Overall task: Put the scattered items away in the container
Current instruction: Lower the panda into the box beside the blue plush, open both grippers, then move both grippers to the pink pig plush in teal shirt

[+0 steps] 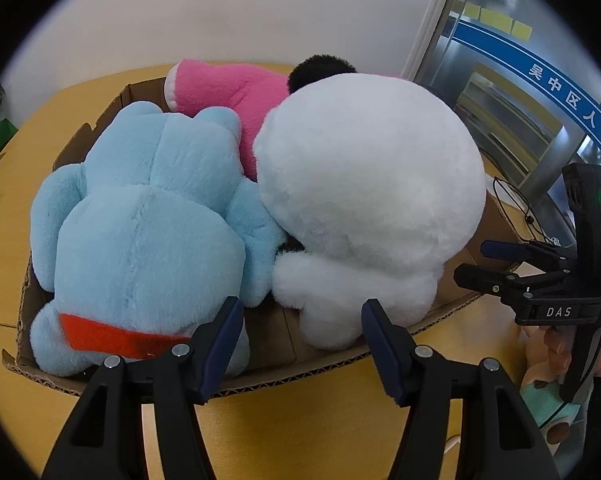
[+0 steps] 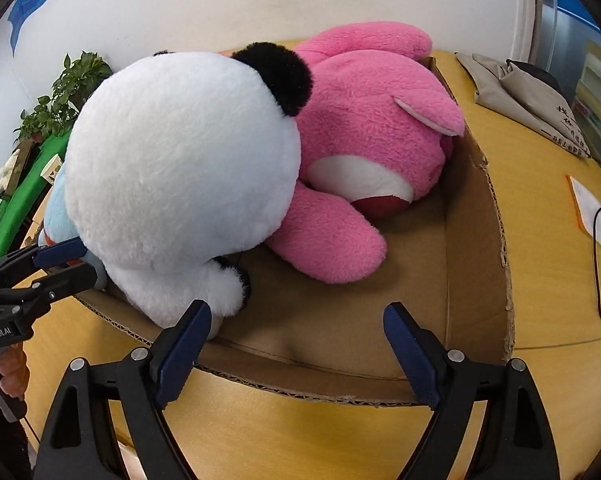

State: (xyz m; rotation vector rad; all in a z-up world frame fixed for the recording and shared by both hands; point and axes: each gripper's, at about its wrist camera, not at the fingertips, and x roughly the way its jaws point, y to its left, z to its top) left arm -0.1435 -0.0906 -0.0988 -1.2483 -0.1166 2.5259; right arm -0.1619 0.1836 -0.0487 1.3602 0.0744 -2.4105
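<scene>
An open cardboard box [image 1: 260,384] [image 2: 476,240] on a yellow table holds three plush toys. A light blue one with a red collar [image 1: 148,232] lies at the left. A white panda with black ears [image 1: 372,192] [image 2: 180,168] fills the middle. A pink bear [image 2: 376,120] [image 1: 228,84] lies behind it. My left gripper [image 1: 300,332] stands open over the box's near rim, touching nothing. My right gripper [image 2: 298,320] [image 1: 472,260] is open wide over the box's bare right part, empty. The left gripper [image 2: 86,260] shows beside the panda. A small teal and peach toy [image 1: 548,400] lies outside the box.
On the table right of the box lie a grey cloth bag [image 2: 532,92] and a paper with a black cord [image 2: 592,204]. A green plant [image 2: 60,96] stands at the far left by the white wall. A glass door with a blue band [image 1: 540,80] is at the right.
</scene>
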